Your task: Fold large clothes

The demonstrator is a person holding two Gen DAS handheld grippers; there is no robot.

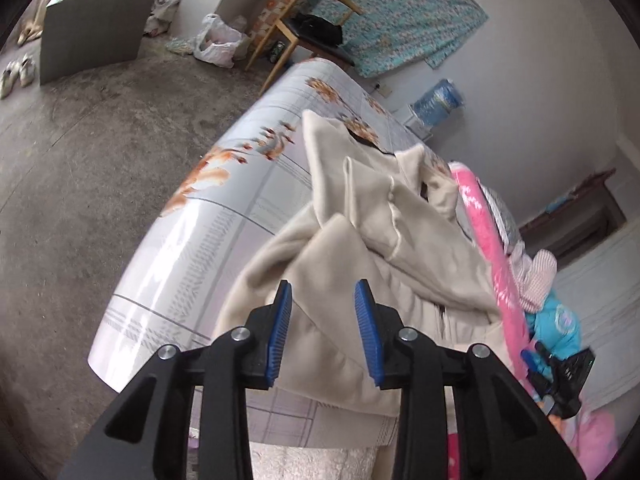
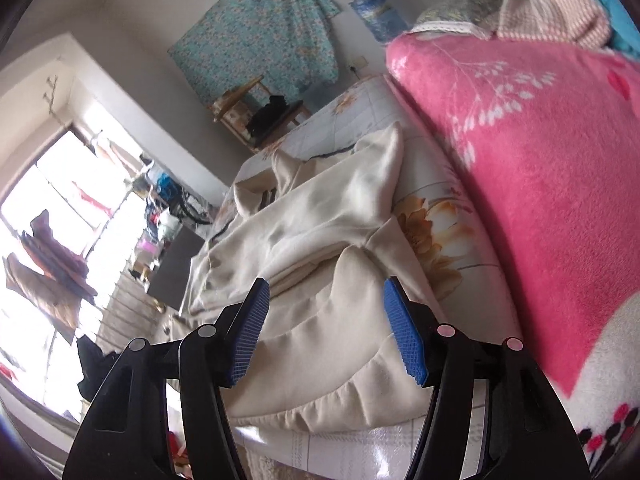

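A cream garment point(image 1: 360, 248) lies bunched and partly folded on a table covered with a glossy floral cloth point(image 1: 224, 216). My left gripper point(image 1: 323, 294) hovers over its near edge, blue pads apart, with no fabric pinched between them. In the right wrist view the same cream garment point(image 2: 320, 240) spreads ahead, its padded near hem toward me. My right gripper point(image 2: 326, 292) stands wide open above that hem, holding nothing. The right gripper point(image 1: 560, 376) also shows at the right edge of the left wrist view.
A pink fleece blanket point(image 2: 540, 184) and piled clothes crowd the table's right side. The floral cloth point(image 2: 440, 240) shows between garment and blanket. A wooden chair point(image 1: 304, 28) stands beyond the table's far end. A concrete floor point(image 1: 80, 160) lies to the left.
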